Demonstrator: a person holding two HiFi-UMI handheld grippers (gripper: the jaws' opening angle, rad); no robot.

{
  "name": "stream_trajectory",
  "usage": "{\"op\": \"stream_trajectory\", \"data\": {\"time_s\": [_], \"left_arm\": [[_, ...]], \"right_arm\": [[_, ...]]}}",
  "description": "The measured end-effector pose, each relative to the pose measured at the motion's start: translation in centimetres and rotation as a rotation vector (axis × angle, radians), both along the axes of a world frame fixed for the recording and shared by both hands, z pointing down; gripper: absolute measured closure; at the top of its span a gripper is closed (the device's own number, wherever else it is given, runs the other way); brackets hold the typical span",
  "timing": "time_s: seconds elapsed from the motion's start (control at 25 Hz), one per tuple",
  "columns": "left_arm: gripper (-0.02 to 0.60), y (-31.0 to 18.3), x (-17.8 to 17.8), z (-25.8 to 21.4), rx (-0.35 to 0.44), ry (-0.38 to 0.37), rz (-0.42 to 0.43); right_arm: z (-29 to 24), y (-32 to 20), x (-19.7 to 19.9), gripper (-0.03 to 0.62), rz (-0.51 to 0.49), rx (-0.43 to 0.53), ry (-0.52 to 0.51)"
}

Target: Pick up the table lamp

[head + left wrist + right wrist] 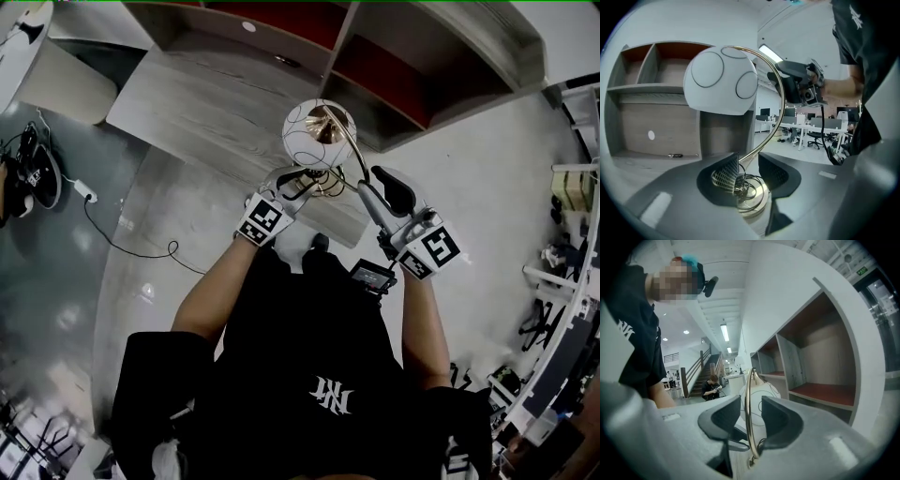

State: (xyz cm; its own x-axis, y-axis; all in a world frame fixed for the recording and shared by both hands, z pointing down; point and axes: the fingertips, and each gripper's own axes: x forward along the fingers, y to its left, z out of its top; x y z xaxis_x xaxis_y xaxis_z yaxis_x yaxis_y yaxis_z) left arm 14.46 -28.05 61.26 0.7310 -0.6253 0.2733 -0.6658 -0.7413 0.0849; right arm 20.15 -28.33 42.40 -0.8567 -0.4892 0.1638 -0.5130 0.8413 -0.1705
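The table lamp has a white globe shade (319, 131), a curved brass arm (774, 108) and a round brass base (752, 199) with cord coiled on it. It stands on the grey wooden desk (206, 103) near the front edge. My left gripper (300, 178) (749, 166) is low at the base, its jaws on either side of the arm's foot, open and not pressing. My right gripper (375, 183) (751, 411) is higher, open, with the brass arm (748, 413) standing free in the gap. The shade (768, 392) shows behind its jaws.
A shelf unit (375, 66) with red-floored compartments stands behind the lamp. A small dark tool (675, 155) lies on a lower shelf. On the floor at left are a power strip and cable (89, 195). Office desks and chairs (806, 131) fill the background.
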Motion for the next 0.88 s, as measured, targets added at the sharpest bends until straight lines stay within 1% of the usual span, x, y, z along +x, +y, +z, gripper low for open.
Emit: {"op": "stream_trajectory", "data": {"time_s": [0.12, 0.24, 0.56, 0.68, 0.72, 0.88], "left_arm": [[0.448, -0.6, 0.8, 0.9, 0.029, -0.053, 0.018], [0.437, -0.7, 1.3, 2.3, 0.038, -0.101, 0.042], [0.428, -2.6, 2.4, 3.2, 0.089, -0.138, 0.075], [0.425, -2.5, 3.2, 3.4, 0.12, -0.178, 0.116], [0.416, -2.5, 3.4, 3.5, 0.131, -0.189, 0.123], [0.419, -2.7, 3.9, 3.8, 0.17, -0.232, 0.143]], "right_arm": [[0.5, -0.3, -0.4, 0.465, -0.021, 0.0, 0.016], [0.9, -0.2, -0.7, 0.465, -0.025, 0.016, 0.042], [1.7, -0.7, -0.9, 0.465, -0.001, 0.01, 0.064], [1.7, -0.6, -0.8, 0.47, 0.009, 0.006, 0.059], [1.7, -0.6, -0.8, 0.471, 0.012, 0.005, 0.058], [2.0, -0.7, -1.0, 0.473, 0.017, -0.002, 0.058]]}}
